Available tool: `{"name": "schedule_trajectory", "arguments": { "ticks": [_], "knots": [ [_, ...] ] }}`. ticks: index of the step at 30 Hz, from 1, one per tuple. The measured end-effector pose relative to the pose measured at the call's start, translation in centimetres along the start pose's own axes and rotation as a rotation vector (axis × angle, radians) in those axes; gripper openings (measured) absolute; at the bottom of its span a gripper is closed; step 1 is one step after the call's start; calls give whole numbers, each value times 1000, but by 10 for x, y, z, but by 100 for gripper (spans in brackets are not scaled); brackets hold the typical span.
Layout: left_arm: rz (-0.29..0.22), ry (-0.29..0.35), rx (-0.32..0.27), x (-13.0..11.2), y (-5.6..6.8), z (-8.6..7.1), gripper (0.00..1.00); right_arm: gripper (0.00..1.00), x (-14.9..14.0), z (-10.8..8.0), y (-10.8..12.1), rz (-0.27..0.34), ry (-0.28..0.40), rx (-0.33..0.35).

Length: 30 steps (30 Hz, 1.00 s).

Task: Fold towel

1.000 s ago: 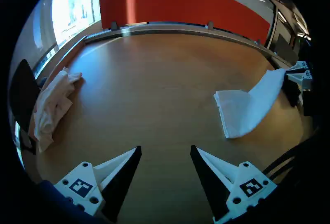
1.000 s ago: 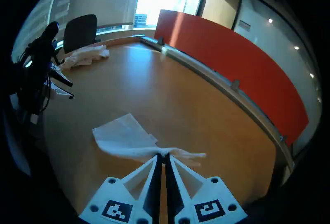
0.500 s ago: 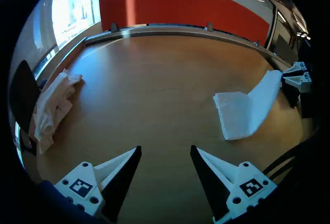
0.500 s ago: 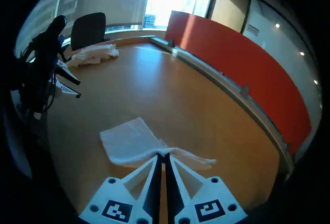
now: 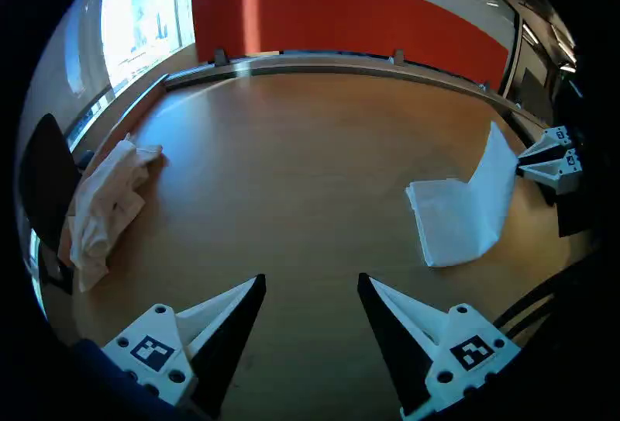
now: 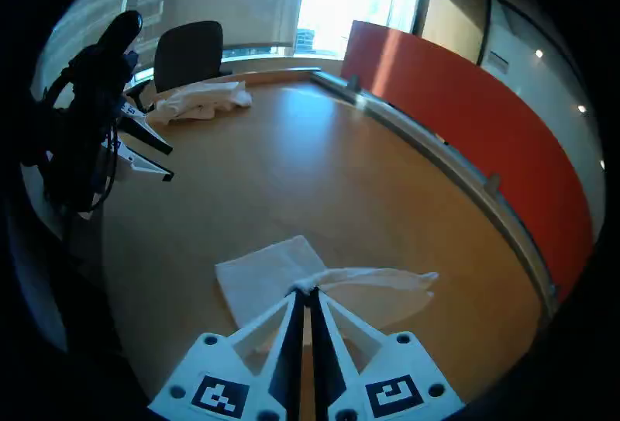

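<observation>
The small white cloth towel [image 6: 260,285] lies half-flat on the smooth wooden tabletop [image 6: 310,165] just ahead of the right claw [image 6: 304,291], which pinches one raised edge, probably to lay it over the rest. The left claw [image 5: 310,277] hangs spread and empty, well aside.

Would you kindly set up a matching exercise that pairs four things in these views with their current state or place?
Things:
1. left gripper
2. right gripper
3. towel
4. crumpled cloth

States:
A. heaped near the black chair
B. open, holding nothing
C. one edge raised off the table
D. shut on a towel edge

Pairs: 1-B, 2-D, 3-C, 4-A
</observation>
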<state>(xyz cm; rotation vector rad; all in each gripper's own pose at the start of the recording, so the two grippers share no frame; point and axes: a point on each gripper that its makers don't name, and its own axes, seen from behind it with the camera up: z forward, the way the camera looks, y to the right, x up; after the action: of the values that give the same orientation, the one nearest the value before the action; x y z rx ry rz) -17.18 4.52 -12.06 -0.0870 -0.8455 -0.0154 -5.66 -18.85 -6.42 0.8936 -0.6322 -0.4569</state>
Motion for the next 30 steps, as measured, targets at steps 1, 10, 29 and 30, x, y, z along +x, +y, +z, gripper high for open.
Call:
{"name": "schedule_trajectory", "arguments": {
  "ticks": [1,10,29,30],
  "knots": [
    [-1,1,1,0,-1,-1,88,5,0,3,-3,0,-1,6],
    [-15,5,20,0,-16,-6,88,5,0,34,-34,32,-8,76],
    [-37,-5,48,-9,-34,-9,88,5,-14,59,-65,54,-54,161],
    [-36,-5,48,-9,-34,-9,88,5,-14,59,-65,53,-54,162]
  ]
}}
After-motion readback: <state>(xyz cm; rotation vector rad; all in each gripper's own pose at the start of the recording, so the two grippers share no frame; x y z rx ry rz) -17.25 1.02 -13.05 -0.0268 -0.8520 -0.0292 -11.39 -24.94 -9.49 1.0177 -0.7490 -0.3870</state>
